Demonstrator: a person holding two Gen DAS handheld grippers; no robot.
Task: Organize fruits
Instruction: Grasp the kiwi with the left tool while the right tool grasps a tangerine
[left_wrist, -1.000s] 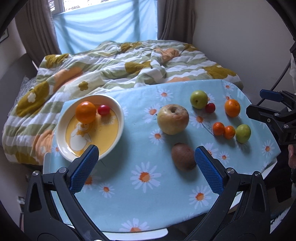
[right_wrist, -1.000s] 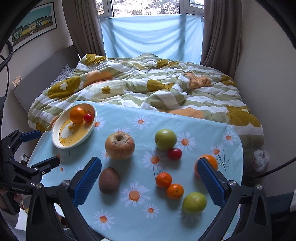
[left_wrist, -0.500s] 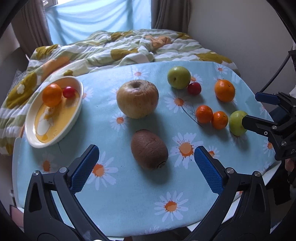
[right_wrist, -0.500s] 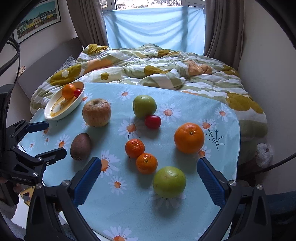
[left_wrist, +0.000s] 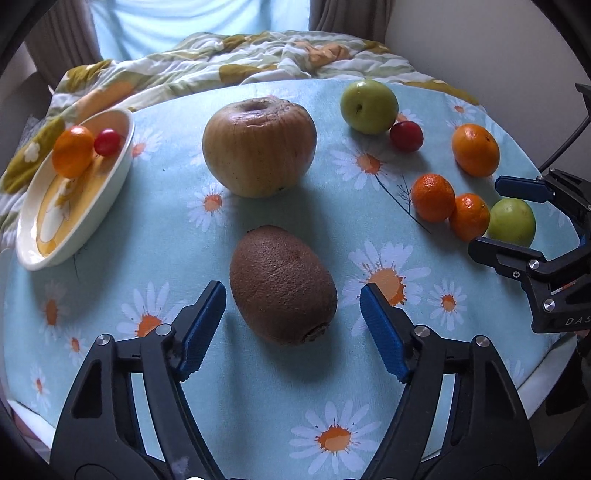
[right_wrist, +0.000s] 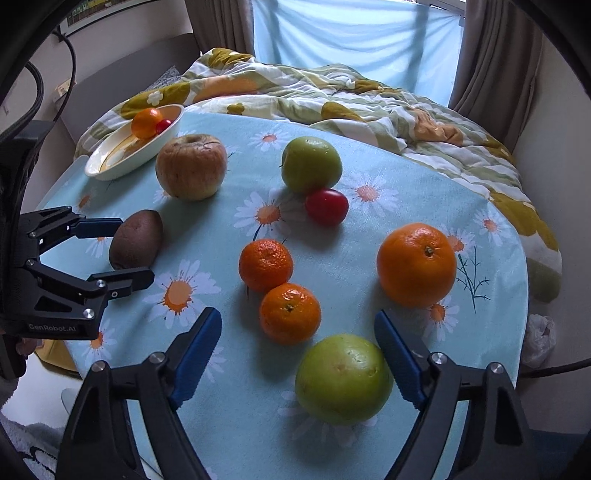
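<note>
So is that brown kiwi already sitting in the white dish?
No, the kiwi lies on the daisy tablecloth between the open left gripper's fingers, while the dish holds only a small orange and a cherry tomato.

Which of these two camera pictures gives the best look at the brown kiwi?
The left wrist view. There the kiwi lies large and central, unobstructed, between the open left tongs, its fuzzy skin and stem end clear. In the right wrist view the kiwi is small, near the left edge, and partly covered by a finger of the left tongs.
</note>
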